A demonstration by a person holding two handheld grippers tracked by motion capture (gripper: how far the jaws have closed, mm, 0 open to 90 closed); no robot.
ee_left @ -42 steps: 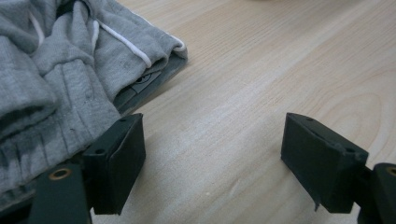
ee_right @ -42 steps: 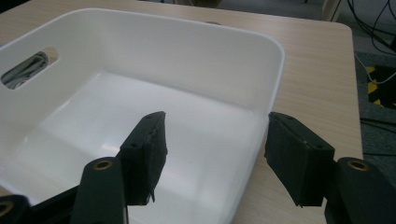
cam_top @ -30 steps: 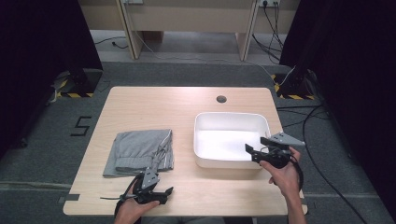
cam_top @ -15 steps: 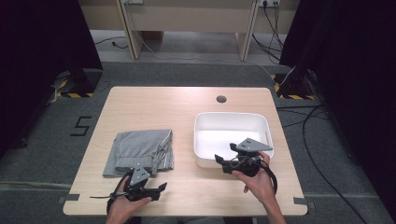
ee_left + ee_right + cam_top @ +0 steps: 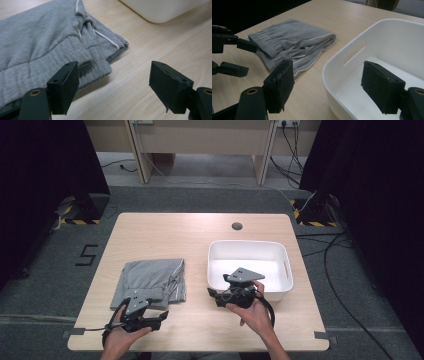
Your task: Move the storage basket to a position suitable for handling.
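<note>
While the folded grey shorts (image 5: 150, 281) lie flat on the wooden table (image 5: 165, 232), toward its front left corner, the left gripper (image 5: 161, 317) hangs just in front of their near edge, close to the table's front edge. Its jaws stand wide apart with nothing between them; in the left gripper view one jaw overlaps the ribbed waistband of the shorts (image 5: 50, 45), the other is over bare wood, and I cannot tell whether either touches. The shorts are folded so that a white piped seam runs along the edge facing the white tub (image 5: 250, 247). That tub sits on the right half of the table, its long side parallel to the front edge, well apart from the shorts. The right gripper (image 5: 212, 295) is held at the tub's front left corner, pointing leftward toward the shorts. Its jaws are also spread wide and hold nothing; in the right gripper view the tub's rim (image 5: 342, 53) passes between them.
</note>
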